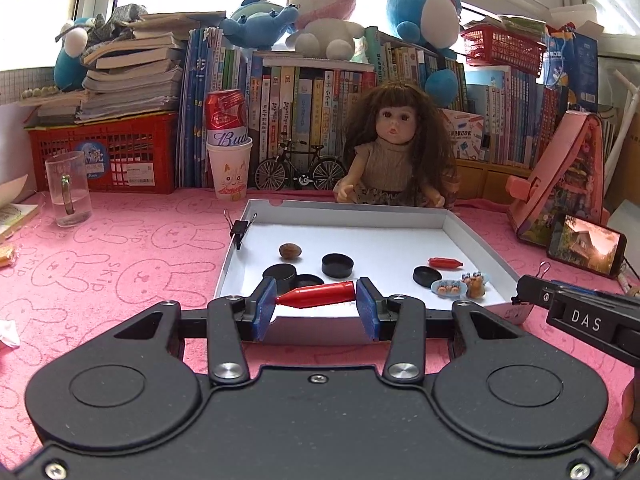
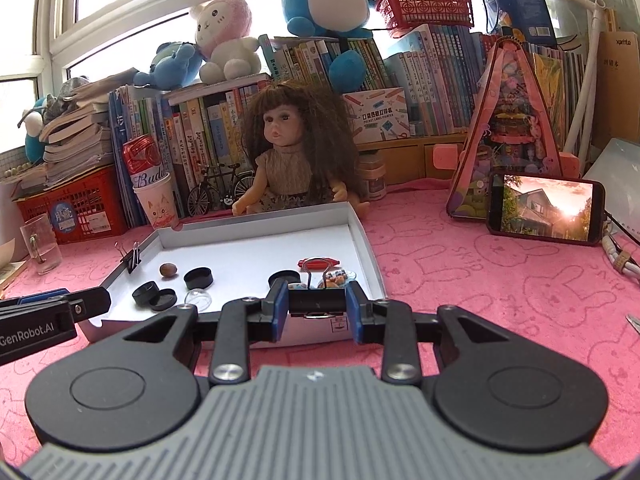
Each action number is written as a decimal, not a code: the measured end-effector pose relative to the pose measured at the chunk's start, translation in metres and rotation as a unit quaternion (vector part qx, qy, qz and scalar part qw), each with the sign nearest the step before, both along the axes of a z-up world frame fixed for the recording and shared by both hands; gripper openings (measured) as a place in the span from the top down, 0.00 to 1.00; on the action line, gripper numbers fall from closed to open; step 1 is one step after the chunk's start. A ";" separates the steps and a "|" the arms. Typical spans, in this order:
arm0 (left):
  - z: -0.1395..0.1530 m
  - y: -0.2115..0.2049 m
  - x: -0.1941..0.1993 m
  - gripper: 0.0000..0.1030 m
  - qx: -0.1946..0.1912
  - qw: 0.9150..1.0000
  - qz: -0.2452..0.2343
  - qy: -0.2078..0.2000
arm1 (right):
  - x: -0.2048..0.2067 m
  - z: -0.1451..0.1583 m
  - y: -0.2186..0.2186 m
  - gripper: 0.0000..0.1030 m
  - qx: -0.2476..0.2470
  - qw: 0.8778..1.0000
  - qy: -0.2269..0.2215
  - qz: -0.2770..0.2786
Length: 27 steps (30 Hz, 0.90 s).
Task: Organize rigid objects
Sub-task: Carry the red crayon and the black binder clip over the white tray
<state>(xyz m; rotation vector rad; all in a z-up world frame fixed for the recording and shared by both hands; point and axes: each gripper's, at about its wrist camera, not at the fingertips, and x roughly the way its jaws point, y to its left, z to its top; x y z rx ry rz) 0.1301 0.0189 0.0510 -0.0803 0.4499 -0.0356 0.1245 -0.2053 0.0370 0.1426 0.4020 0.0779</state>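
A white shallow box lid [image 1: 460, 236] lies on the pink cloth and holds small items: a walnut [image 1: 289, 251], black round caps [image 1: 337, 265], a small red piece [image 1: 445, 263] and tiny figurines [image 1: 474, 283]. My left gripper [image 1: 316, 307] is shut on a red cone-shaped piece [image 1: 320, 297], held crosswise over the lid's near edge. My right gripper [image 2: 317, 307] is shut on a black binder clip [image 2: 316, 300] at the lid's near edge [image 2: 376, 268]. A second binder clip [image 1: 239, 229] is clipped on the lid's left wall.
A doll [image 1: 394, 148] sits behind the lid. A paper cup with a red can [image 1: 229, 160], a glass mug [image 1: 68, 188], a toy bicycle [image 1: 300, 168], a red crate [image 1: 108, 156] and books line the back. A phone [image 2: 546, 210] and a pink toy house [image 2: 512, 128] stand at the right.
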 end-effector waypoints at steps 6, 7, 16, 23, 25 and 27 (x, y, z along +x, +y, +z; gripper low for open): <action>0.003 0.006 0.015 0.60 -0.004 1.000 -0.002 -0.005 | 0.013 0.001 -0.001 0.65 0.004 1.000 0.007 0.005; 0.003 0.006 0.017 0.60 -0.006 1.000 -0.004 -0.005 | 0.015 0.001 -0.001 0.65 0.005 1.000 0.009 0.006; 0.006 0.006 0.043 0.60 -0.016 1.000 -0.014 0.005 | 0.037 0.002 -0.002 0.65 0.022 0.999 0.022 0.011; 0.004 0.007 0.059 0.60 -0.019 1.000 -0.006 0.014 | 0.049 0.002 0.002 0.65 0.017 1.000 0.023 0.011; 0.003 0.007 0.063 0.60 -0.018 1.000 -0.005 0.016 | 0.051 0.002 0.002 0.65 0.015 1.000 0.023 0.012; 0.002 0.008 0.066 0.60 -0.020 1.000 -0.005 0.018 | 0.053 0.002 0.003 0.65 0.012 1.000 0.023 0.012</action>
